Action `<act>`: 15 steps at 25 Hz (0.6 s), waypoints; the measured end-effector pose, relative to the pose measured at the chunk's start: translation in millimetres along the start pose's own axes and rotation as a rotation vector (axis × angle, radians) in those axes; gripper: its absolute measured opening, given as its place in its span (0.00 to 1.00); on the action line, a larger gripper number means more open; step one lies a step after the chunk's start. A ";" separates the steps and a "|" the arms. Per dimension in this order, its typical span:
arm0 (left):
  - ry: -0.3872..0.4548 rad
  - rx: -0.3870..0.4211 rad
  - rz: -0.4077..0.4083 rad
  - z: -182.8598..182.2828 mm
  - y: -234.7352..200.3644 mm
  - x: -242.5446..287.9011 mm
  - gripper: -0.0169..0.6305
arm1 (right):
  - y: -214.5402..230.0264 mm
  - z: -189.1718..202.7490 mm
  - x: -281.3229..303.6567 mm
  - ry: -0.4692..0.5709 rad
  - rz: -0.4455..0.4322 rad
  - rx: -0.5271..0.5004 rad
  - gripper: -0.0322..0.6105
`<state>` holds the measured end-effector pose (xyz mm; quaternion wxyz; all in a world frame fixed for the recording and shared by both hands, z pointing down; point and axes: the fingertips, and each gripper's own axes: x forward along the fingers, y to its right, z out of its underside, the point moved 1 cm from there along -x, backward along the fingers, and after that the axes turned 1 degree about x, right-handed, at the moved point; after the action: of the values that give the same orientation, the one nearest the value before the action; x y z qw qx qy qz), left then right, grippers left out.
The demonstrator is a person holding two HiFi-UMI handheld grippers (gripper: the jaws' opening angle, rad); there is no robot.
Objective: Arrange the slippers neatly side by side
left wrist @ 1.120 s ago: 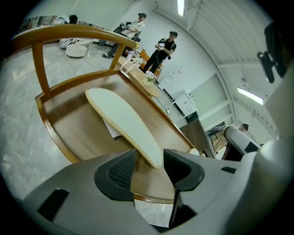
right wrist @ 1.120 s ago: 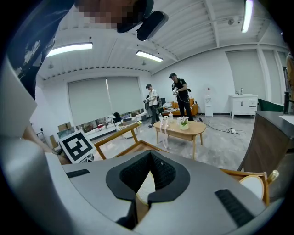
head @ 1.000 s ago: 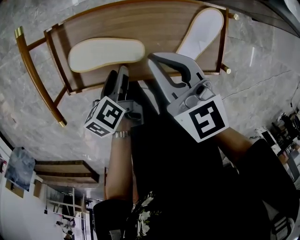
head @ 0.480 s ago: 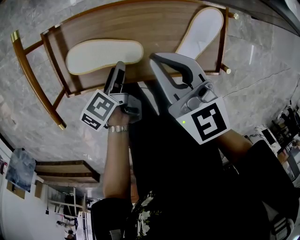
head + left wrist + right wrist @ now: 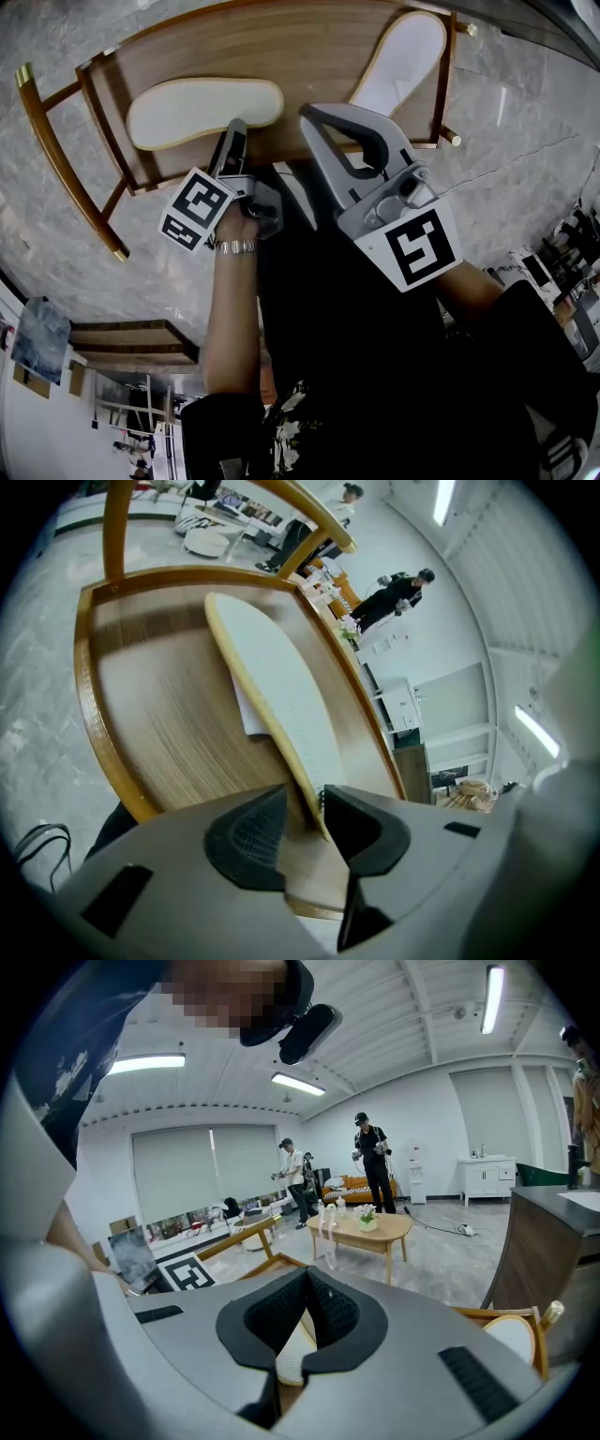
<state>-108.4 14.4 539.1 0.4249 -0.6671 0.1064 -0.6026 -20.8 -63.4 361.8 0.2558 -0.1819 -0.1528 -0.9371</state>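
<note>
Two white slippers lie sole-up on a wooden rack (image 5: 309, 47): one lengthwise at the left (image 5: 202, 111), one angled at the far right (image 5: 403, 61). My left gripper (image 5: 234, 131) is at the near end of the left slipper. In the left gripper view that slipper's (image 5: 281, 696) thin edge stands between the jaws of the left gripper (image 5: 302, 808). The jaws are closing, and a gap still shows beside the left pad. My right gripper (image 5: 314, 117) hovers above the rack's middle, shut and empty (image 5: 307, 1312); a white slipper edge (image 5: 292, 1358) shows below its tips.
The rack stands on a grey marble floor (image 5: 525, 122), with its curved wooden legs (image 5: 56, 141) at the left. A low wooden bench (image 5: 131, 342) and a leaning picture (image 5: 37, 337) are near my feet. Farther off are a coffee table (image 5: 366, 1232) and people standing (image 5: 375, 1157).
My left gripper has moved forward to the left slipper's near end, and its jaws now straddle the slipper's edge. The right gripper has stayed almost still.
</note>
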 end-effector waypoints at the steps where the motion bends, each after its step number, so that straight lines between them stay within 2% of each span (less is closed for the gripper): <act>1: 0.000 0.007 -0.014 1.1 -2.6 -0.8 0.17 | 0.8 0.8 -1.0 -0.002 0.003 -0.001 0.05; 5: 0.021 0.002 -0.001 0.3 -2.9 -9.0 0.10 | 1.5 3.2 -4.1 -0.009 0.011 -0.001 0.05; 11: 0.041 0.086 -0.006 -13.5 2.5 -22.4 0.08 | 0.0 -10.3 -2.9 0.034 0.006 0.010 0.05; 15: 0.063 0.107 -0.039 -24.4 -0.7 -36.4 0.06 | -0.9 -14.6 -3.0 0.047 0.001 0.015 0.05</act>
<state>-139.6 27.9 511.5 0.4444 -0.6260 0.0742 -0.6365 -22.7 -66.9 347.5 0.2611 -0.1579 -0.1535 -0.9399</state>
